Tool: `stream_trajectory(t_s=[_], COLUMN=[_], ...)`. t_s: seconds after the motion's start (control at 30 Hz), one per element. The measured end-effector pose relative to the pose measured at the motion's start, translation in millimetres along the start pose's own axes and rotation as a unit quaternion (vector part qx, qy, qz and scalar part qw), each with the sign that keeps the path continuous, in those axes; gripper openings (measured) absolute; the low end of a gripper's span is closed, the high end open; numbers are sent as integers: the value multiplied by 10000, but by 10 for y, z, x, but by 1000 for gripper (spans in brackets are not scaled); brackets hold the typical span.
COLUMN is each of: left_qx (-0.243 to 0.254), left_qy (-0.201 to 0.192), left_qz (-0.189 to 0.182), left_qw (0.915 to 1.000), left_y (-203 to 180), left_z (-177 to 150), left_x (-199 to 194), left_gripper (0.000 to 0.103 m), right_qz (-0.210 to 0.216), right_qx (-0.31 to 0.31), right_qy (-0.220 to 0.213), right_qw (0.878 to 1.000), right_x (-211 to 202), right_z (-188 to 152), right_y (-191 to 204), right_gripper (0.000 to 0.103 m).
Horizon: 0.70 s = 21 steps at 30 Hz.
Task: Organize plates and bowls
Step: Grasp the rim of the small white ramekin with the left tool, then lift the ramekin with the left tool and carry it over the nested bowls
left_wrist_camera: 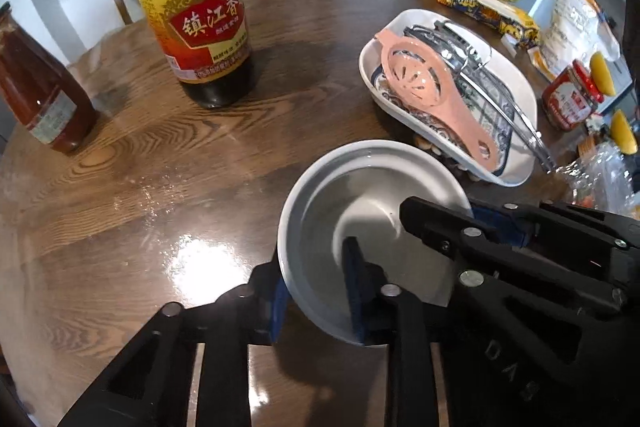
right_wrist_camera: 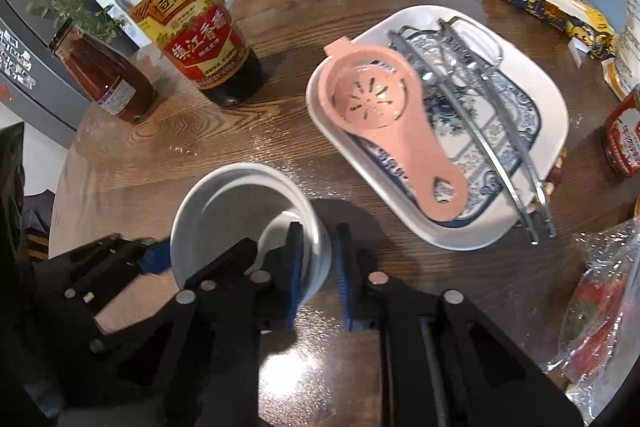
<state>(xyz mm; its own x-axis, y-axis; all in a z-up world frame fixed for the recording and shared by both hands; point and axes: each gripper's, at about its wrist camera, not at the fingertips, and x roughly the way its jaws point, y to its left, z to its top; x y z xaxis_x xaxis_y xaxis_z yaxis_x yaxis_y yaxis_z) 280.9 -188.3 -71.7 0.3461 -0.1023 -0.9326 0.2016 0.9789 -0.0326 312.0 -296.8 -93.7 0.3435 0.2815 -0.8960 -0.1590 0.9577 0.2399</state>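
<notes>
Both your grippers clamp the white bowl [left_wrist_camera: 372, 223] low in the frame on the wooden table [left_wrist_camera: 160, 167], the left gripper [left_wrist_camera: 316, 291] on its near-left rim and the right gripper [right_wrist_camera: 318, 267] on its right rim, with the white rectangular plate [right_wrist_camera: 552, 99] at upper right.

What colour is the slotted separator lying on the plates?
Pale salmon pink; the separator shows best in the right wrist view.

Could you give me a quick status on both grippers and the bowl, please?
Left gripper and right gripper each shut on white bowl rim, opposite sides. Bowl on table. Loaded rectangular dish close beside.
</notes>
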Motion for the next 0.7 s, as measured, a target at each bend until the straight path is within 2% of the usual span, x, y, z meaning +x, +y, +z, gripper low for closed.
stream_trajectory(t_s=[0.17,0.4,0.5,0.7], left_qx=[76,523,965,1457], left_qy=[-61,-175,-220,-16], left_qz=[-40,50,139,-111], left_qw=[9999,9985,9950,9893], left_y=[19,-96,-235,-413], left_z=[-27,-165,-286,-516], left_x=[-15,-81,-156,-207], left_gripper=[23,22,22,22], right_qz=[-41,-24,5,-39], right_qx=[72,417,688,1289], right_qy=[-65,-201,-261,-432], right_qw=[9999,9989,9973,9907], right_x=[-16,-98,-181,-395], right_z=[-30,-219,-387,-840], right_y=[4,-15,-60,-142], right_gripper=[14,14,13,13])
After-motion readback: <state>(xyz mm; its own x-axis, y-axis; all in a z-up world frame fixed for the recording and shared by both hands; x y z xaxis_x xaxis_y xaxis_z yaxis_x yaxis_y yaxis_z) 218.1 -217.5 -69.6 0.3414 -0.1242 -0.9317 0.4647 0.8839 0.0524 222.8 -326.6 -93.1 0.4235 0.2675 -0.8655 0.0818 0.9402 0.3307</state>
